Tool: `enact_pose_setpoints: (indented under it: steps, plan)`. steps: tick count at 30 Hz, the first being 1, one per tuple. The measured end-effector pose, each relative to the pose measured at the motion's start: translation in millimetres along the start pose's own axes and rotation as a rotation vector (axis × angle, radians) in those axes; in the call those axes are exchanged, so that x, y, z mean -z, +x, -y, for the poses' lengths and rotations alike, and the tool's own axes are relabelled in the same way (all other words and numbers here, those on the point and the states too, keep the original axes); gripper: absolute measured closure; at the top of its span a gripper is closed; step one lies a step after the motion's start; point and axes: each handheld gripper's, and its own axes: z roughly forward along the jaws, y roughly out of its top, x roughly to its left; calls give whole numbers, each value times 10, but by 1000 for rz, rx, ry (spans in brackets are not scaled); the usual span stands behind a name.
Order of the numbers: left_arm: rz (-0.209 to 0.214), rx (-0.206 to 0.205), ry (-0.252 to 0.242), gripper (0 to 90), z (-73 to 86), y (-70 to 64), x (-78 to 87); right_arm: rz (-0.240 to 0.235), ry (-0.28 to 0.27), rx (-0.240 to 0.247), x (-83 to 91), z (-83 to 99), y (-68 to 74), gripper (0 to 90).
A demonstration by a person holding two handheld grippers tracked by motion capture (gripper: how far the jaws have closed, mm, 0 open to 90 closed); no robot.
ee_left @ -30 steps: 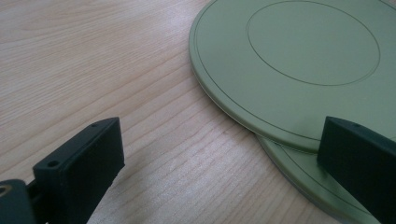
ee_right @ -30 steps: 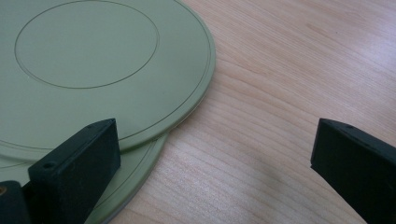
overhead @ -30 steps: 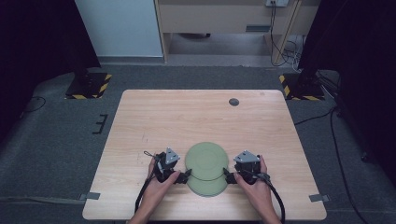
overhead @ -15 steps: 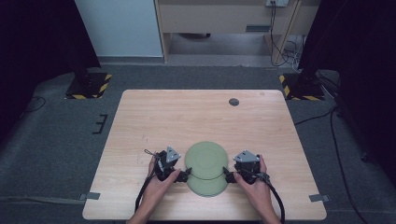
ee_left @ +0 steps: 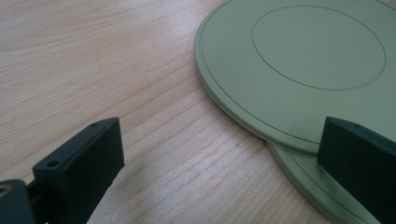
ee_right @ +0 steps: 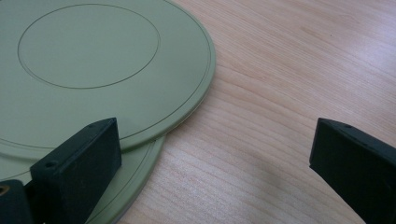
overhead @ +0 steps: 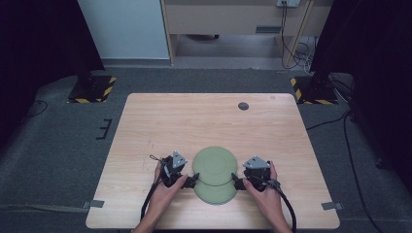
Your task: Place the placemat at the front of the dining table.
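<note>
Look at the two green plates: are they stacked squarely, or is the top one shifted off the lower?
Shifted. The top plate overlaps the lower plate, whose rim shows as a crescent nearer the person. Both lie flat.

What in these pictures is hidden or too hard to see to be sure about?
- Lower green plate: largely covered by the upper green plate in the high view.
- Lower plate's far rim: cut off by the frame's bottom edge in both gripper views.
- Dark round spot on the table: too small to identify in the high view.

No readable text, label, brand or number anywhere — plates, table and floor bear none.
</note>
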Motion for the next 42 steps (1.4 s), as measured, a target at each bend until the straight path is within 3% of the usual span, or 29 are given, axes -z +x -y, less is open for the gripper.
enact_pose_setpoints:
  steps: [8,15,17,21,24,29,32,38,42]
  plan:
    - [0,8,-6,0,13,0,4,6,4,11,36,-10,-9,54]
    - [-1,3,-5,18,11,-8,14,-22,21,12,218,-74,-175,68]
    - [-1,3,-2,19,6,-7,16,-49,48,12,237,-107,-224,73]
    - [-1,6,-4,21,0,-4,27,-56,81,15,233,-208,-311,77]
    - [0,3,-2,21,3,-4,31,-50,99,28,198,-316,-349,78]
    - [4,-3,0,22,0,-10,49,-89,116,34,77,-495,-347,79]
    - [4,-4,-6,23,-7,-13,62,-107,129,39,-13,-580,-318,132]
    - [4,7,-3,26,-23,-21,53,-171,169,30,-194,-688,-262,201]
    - [3,5,0,27,-29,-31,37,-216,182,-11,-299,-701,-264,230]
